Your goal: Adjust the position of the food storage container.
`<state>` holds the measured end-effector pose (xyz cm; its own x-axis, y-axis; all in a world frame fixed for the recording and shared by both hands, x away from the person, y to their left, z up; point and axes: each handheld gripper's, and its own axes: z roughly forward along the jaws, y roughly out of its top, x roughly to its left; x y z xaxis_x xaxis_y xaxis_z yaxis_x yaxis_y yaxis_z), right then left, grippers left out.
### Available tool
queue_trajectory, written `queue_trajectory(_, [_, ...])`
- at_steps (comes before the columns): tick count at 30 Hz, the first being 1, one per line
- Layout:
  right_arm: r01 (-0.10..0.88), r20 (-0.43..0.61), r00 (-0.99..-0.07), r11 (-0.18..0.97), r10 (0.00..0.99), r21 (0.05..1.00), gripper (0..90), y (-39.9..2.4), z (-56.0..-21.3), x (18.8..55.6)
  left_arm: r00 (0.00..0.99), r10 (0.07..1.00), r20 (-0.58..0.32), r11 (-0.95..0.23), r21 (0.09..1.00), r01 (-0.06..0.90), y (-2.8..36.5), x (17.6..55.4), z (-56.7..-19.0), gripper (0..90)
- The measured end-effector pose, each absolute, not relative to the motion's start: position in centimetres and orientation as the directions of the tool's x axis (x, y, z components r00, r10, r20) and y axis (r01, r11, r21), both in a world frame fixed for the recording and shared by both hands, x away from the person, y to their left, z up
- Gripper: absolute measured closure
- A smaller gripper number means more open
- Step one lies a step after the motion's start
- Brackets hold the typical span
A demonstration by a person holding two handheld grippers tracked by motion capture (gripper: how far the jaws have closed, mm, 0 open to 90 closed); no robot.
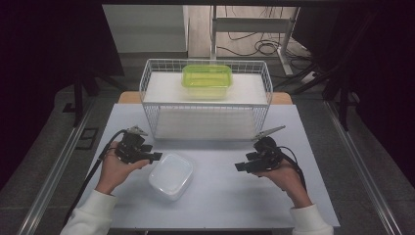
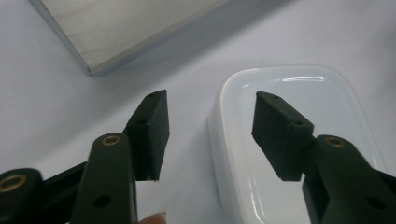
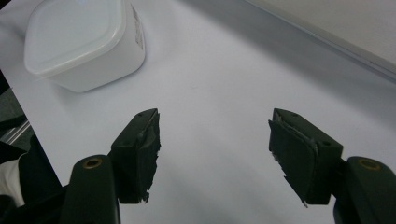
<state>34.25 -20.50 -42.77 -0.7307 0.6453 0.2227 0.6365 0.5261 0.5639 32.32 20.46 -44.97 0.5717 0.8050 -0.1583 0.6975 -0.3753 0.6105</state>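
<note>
Left gripper (image 1: 155, 156) held spread, white tub (image 1: 171, 175) just ahead, likely lined up w/ rim for grab. Right gripper (image 1: 240, 166) spread, nothing pinched, tub well off to side. Green box (image 1: 207, 78) seen in wire basket (image 1: 147, 105) beyond.

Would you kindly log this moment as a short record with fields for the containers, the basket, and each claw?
white container: lidded, on the white table, near the left claw
green container: translucent, on the white shelf inside the wire basket
wire basket: white, at the far side of the table
left claw: open, empty, jaws hovering at the white container's edge
right claw: open, empty, over bare table, apart from the white container
</note>
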Motion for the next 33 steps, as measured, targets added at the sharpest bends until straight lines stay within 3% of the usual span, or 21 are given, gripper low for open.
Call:
queue_trajectory(10, [0.64, 0.222, -0.729, 0.53, 0.647, 0.556, 33.4, -20.4, -43.0, 34.3, 0.57, 0.803, -0.173, -0.379, 0.59, 0.713, 20.7, 32.6, -45.6, 54.4])
queue_trajectory(15, [0.643, 0.223, -0.728, 0.531, 0.648, 0.552, 33.4, -20.5, -43.3, 34.4, 0.621, 0.752, -0.218, -0.398, 0.601, 0.693, 19.9, 31.9, -44.7, 74.3])
queue_trajectory(16, [0.644, 0.223, -0.727, 0.531, 0.649, 0.551, 33.4, -20.5, -43.3, 34.5, 0.644, 0.718, -0.263, -0.401, 0.6, 0.692, 19.3, 31.5, -44.5, 77.1])
queue_trajectory(20, [0.644, 0.224, -0.727, 0.531, 0.65, 0.551, 33.4, -20.6, -43.3, 34.4, 0.69, 0.66, -0.298, -0.44, 0.591, 0.676, 17.8, 30.4, -44.0, 84.1])
queue_trajectory(33, [0.648, 0.224, -0.723, 0.529, 0.654, 0.548, 33.1, -20.6, -43.5, 34.5, 0.787, 0.547, -0.286, -0.604, 0.516, 0.607, 12.2, 25.8, -44.6, 88.0])
